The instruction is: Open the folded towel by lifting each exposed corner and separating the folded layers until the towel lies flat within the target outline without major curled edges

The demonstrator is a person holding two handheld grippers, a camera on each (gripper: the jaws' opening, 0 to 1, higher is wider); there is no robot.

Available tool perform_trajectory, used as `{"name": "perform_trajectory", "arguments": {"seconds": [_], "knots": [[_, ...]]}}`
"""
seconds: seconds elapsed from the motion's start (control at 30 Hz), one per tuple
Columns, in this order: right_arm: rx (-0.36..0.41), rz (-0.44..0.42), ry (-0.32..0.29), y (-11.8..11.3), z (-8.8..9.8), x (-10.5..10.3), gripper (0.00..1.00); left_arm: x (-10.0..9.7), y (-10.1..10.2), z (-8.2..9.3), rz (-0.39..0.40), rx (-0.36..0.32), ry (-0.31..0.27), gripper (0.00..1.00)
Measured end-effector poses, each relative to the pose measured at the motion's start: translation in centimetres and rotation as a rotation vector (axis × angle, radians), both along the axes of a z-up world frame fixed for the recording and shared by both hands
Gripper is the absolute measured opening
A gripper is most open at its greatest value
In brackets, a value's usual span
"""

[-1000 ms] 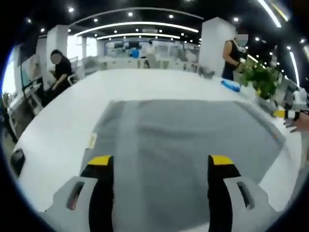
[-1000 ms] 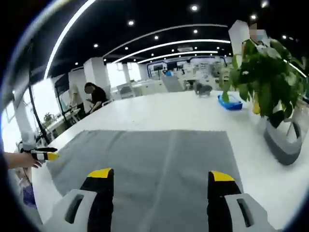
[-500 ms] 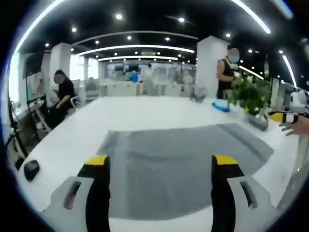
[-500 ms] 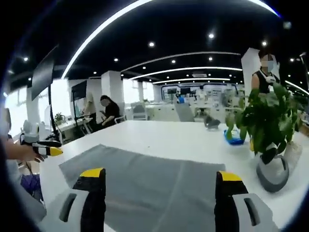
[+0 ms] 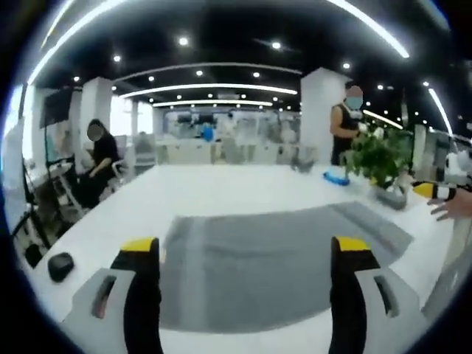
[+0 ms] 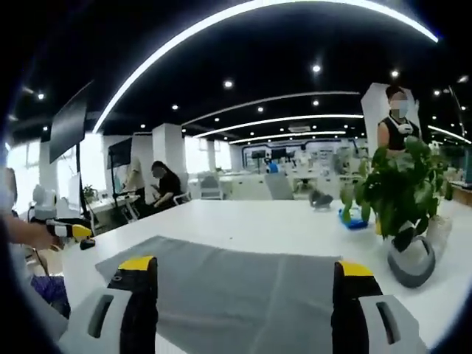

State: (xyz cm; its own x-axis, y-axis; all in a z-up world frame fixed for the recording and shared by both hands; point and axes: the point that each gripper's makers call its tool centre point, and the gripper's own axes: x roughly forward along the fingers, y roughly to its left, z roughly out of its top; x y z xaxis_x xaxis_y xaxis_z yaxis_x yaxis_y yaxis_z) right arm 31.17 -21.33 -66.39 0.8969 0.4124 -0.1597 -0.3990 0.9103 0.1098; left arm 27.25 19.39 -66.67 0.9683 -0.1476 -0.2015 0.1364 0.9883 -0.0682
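Across the white bench (image 5: 221, 188) the grey towel (image 5: 273, 251) is lying spread flat mid-frame, while the left gripper (image 5: 247, 254) and right gripper (image 6: 243, 273) are hovering wide open and empty, suggesting the unfolding is finishing and only edge-checking is remaining.

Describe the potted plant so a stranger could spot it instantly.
Start at the big white table with the grey towel spread on it. Beyond the towel's right edge stands the potted plant: leafy green in a rounded grey-and-white pot, the tallest thing on the table.
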Motion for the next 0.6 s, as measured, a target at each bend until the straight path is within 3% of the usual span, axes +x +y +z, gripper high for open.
{"name": "perform_trajectory", "arguments": {"seconds": [0.07,0.6], "knots": [[0.032,-0.029,0.019,-0.4,0.0,-0.4,1.00,0.0,0.5,-0.3,-0.011,-0.019,0.034,0.98],[0.021,-0.152,0.001,-2.9,0.8,-2.9,1.00,-0.1,0.5,-0.7,-0.060,0.022,0.046,0.98]]}}
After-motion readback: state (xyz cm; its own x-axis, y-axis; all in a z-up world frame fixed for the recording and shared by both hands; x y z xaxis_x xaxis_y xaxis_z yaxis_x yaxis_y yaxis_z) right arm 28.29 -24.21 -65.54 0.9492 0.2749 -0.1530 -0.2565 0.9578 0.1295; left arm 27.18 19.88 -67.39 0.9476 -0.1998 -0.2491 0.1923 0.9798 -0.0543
